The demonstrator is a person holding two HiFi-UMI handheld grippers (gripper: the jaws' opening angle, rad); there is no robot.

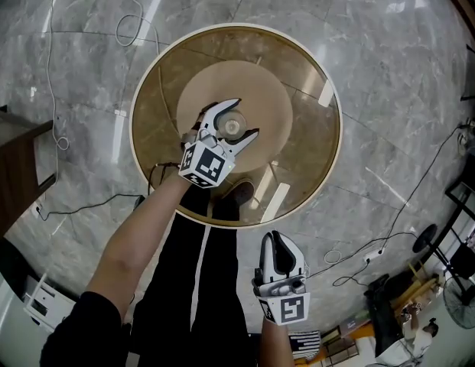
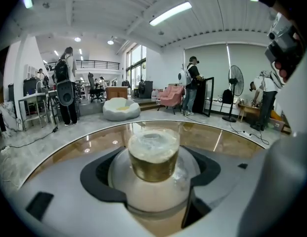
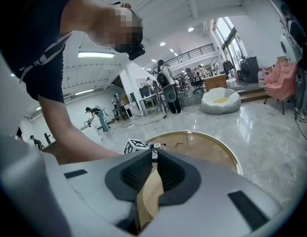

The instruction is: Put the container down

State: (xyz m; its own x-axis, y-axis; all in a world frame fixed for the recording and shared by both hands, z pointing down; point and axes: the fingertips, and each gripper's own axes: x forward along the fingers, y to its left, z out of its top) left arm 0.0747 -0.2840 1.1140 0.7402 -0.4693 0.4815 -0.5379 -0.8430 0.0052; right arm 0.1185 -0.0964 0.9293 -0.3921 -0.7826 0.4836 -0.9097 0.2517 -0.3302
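One container [image 1: 232, 124] showing. One round table [image 1: 307, 112] standing. Two tools appearing: left tool [image 1: 248, 118], right tool [image 1: 277, 238]. One beanbag [image 2: 121, 108], one pink armchair [image 2: 170, 97], one standing fan [image 2: 235, 78] sitting behind.

The round tabletop [image 1: 298, 128] is brown-tinted glass, smooth and high-gloss, and it mirrors the ceiling lights. The floor [image 1: 390, 67] around the tabletop is grey veined stone-look slab, polished. The small rounded container [image 2: 153, 154] over the tabletop centre has a translucent, glass-like body with a gold-toned glossy band. The left tongs [image 1: 245, 119] and right tongs [image 3: 154, 154] have matt light-grey plastic shells. Their ribbed pads [image 3: 136, 174] are black and rubber-like.
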